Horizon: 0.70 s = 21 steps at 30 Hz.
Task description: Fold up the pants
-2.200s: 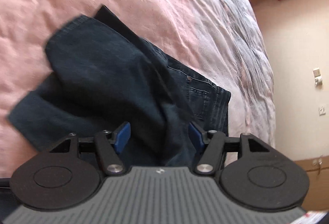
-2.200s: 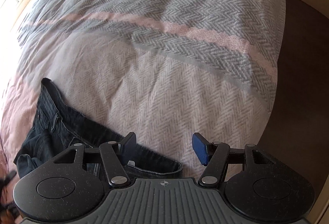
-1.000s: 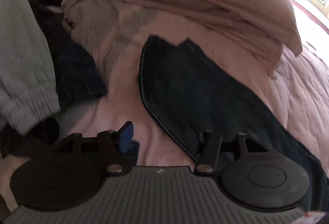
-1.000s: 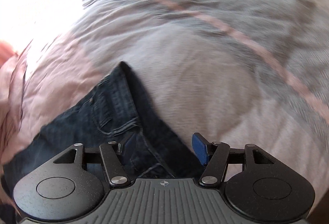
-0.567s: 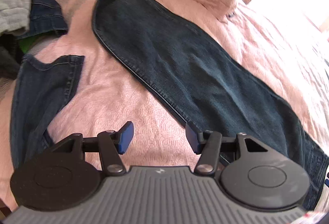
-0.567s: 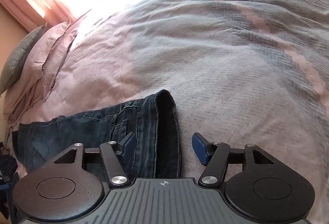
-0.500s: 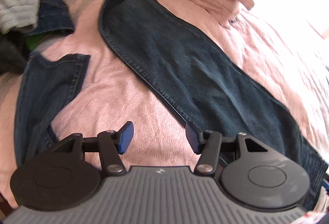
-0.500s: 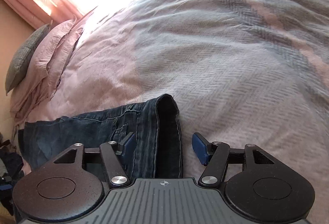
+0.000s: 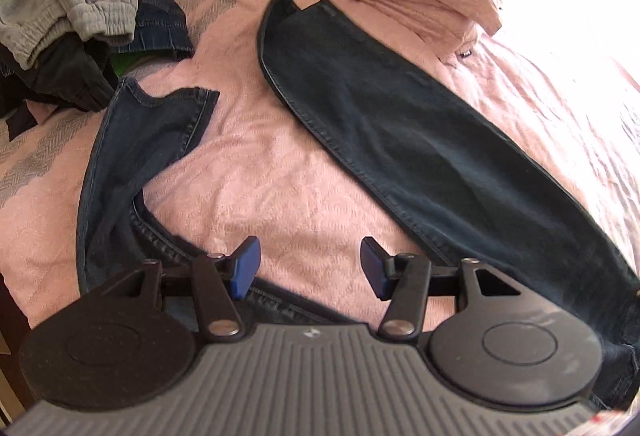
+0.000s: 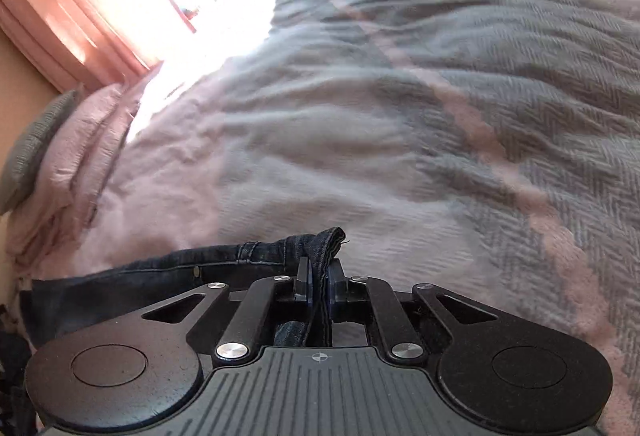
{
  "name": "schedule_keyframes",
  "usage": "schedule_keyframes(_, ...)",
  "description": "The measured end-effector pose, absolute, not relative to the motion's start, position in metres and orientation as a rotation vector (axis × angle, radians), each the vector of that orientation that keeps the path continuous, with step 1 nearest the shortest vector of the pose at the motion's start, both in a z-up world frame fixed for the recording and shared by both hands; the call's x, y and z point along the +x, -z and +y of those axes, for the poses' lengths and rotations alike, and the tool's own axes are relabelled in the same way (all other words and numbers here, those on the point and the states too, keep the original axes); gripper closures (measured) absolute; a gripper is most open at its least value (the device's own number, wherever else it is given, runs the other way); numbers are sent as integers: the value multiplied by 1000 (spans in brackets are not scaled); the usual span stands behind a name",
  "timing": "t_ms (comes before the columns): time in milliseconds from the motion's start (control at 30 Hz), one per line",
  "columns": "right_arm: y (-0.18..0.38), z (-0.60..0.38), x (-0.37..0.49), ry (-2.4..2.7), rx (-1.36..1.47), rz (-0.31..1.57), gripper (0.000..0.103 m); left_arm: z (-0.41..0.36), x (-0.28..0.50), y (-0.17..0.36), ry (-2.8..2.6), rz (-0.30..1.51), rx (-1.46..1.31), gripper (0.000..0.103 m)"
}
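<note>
pants (image 9: 420,140): one pair, two legs splayed on bed (image 9: 280,188) | left gripper (image 9: 310,268): jaws apart, holding nothing | right gripper (image 10: 319,286): just closed, clamped on waistband (image 10: 320,240)

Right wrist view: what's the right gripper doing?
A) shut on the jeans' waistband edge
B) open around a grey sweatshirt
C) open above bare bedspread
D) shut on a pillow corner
A: the right gripper has its blue pads pinched together on the dark denim edge of the jeans, having just closed on it.
</note>
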State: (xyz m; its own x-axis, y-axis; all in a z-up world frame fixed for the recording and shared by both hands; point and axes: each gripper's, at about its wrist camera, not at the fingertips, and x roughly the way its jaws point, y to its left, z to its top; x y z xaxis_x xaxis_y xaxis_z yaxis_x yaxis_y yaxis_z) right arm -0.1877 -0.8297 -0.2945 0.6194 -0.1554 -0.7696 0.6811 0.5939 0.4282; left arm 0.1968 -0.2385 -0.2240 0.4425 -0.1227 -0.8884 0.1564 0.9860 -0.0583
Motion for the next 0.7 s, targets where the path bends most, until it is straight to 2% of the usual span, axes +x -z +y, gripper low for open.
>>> schedule_keyframes(67, 311, -837, -192, 575, 863, 826, 86, -242, 192, 227, 169, 1117, 30, 53)
schedule_keyframes(100, 309, -835, -199, 581, 897, 805, 78, -243, 188, 226, 176, 1121, 27, 53)
schedule_keyframes(133, 300, -829, -215, 570, 917, 757, 60, -243, 185, 225, 187, 1119, 28, 53)
schedule_keyframes(200, 283, -808, -249, 566, 945, 697, 44, -242, 177, 222, 202, 1109, 48, 53)
schedule_keyframes(267, 275, -780, -289, 554, 1012, 670, 44, -237, 172, 219, 204, 1113, 55, 53)
schedule_keyframes(467, 276, -666, -407, 560, 1212, 776, 44, -219, 161, 219, 233, 1163, 52, 53)
schedule_keyframes(600, 300, -608, -430, 603, 1341, 818, 44, -207, 162, 227, 277, 1194, 63, 53)
schedule_keyframes(700, 313, -589, -420, 671, 1380, 710, 44, -196, 169, 233, 296, 1207, 87, 53)
